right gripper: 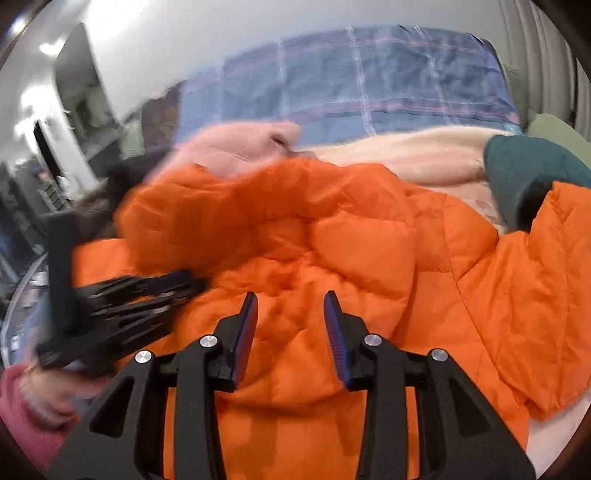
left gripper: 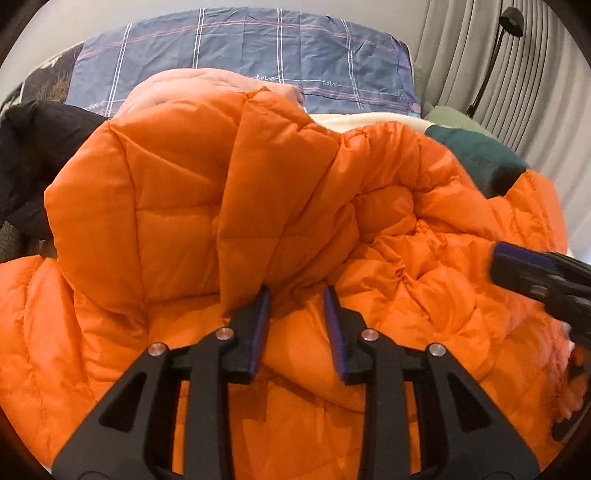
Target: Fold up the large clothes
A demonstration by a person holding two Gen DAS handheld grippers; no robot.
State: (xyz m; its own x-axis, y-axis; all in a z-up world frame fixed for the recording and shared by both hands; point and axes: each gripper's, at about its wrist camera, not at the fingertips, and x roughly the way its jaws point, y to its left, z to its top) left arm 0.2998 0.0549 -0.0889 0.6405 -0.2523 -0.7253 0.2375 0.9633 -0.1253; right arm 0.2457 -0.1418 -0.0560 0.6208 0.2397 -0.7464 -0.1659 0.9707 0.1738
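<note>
A large orange quilted puffer jacket (left gripper: 207, 206) lies bunched on the bed and fills both views (right gripper: 369, 258). Part of it stands up in a fold at the left of the left wrist view. My left gripper (left gripper: 297, 295) is open and empty just above the jacket's middle. It also shows at the left of the right wrist view (right gripper: 184, 282), blurred. My right gripper (right gripper: 291, 301) is open and empty over the crumpled jacket. Its tip shows at the right edge of the left wrist view (left gripper: 517, 266).
A blue plaid sheet (left gripper: 236, 55) covers the far bed. A pink garment (left gripper: 192, 86), a black garment (left gripper: 33, 155), a dark green garment (left gripper: 476, 158) and a cream blanket (right gripper: 406, 158) lie behind the jacket. Curtains (left gripper: 480, 55) and a lamp (left gripper: 511, 22) stand at the right.
</note>
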